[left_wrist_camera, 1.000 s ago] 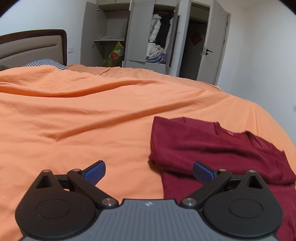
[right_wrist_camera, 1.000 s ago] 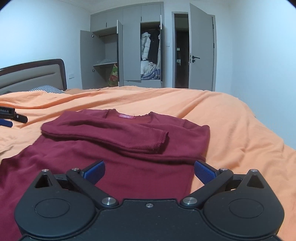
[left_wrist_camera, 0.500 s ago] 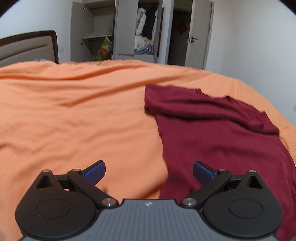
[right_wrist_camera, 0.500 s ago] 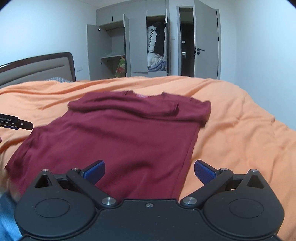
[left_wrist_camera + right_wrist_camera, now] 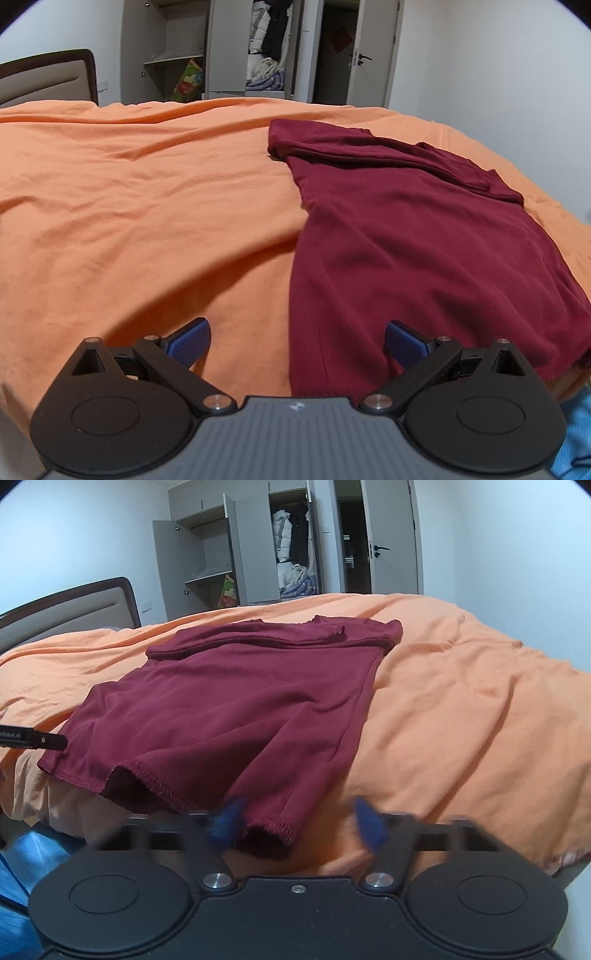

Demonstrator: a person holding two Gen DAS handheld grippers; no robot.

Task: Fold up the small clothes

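Note:
A maroon long-sleeved shirt [image 5: 406,240] lies flat on the orange bed cover [image 5: 129,192], its sleeves folded across the chest near the collar. My left gripper [image 5: 297,341] is open just above the shirt's left bottom edge, one finger over the cover and one over the cloth. In the right wrist view the shirt [image 5: 240,701] hangs its hem over the bed's near edge. My right gripper [image 5: 299,823] is at the hem's right corner, fingers blurred and still apart around it. The left gripper's tip [image 5: 33,738] shows at the shirt's left side.
An open grey wardrobe [image 5: 258,561] with clothes and a door [image 5: 391,539] stand behind the bed. The headboard [image 5: 48,77] is at the far left. Blue fabric [image 5: 26,867] shows below the bed's near edge.
Both grippers have pulled back toward the shirt's bottom hem at the bed's near edge. The right gripper's fingers have come closer together and are blurred with motion.

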